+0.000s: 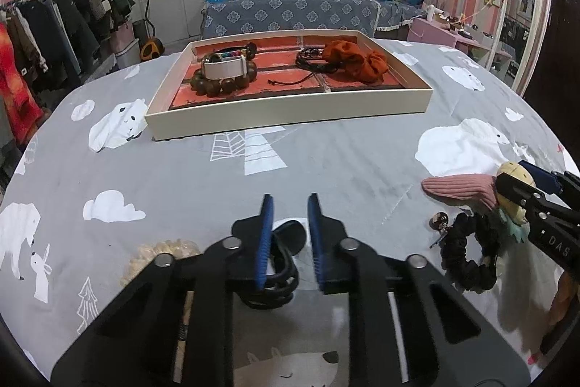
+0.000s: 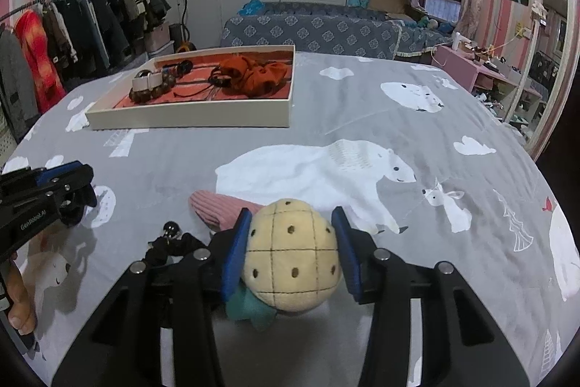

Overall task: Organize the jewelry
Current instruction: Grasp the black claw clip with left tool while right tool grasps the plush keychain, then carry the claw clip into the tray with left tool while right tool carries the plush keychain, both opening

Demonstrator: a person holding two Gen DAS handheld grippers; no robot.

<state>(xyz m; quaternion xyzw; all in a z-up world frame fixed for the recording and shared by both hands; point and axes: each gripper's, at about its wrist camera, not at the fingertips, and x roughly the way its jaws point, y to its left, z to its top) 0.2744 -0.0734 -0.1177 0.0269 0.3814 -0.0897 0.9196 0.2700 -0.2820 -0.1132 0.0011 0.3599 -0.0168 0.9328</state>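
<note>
A: What is the left camera showing?

B: The left gripper [image 1: 290,205] is hanging low over the gray bear sheet [image 1: 181,169]. Its blue fingers [image 1: 267,234] are standing apart, with a black band [image 1: 279,263] lying on the sheet under the gap. I cannot tell if they are touching it. The tray [image 1: 290,111] is sitting far off, holding brown beads [image 1: 221,80] and an orange scrunchie [image 1: 355,60]. At the right, a black scrunchie [image 1: 467,256] is lying near the other gripper.

A: And the right camera?

B: The right gripper [image 2: 291,234] is sitting around a yellow plush ball [image 2: 291,256]. One finger is touching it, the other is standing just beside it, so the jaws are looking apart. A pink ribbed band [image 2: 221,209] is lying behind, to the left. The tray [image 2: 188,115] is sitting far left.
</note>
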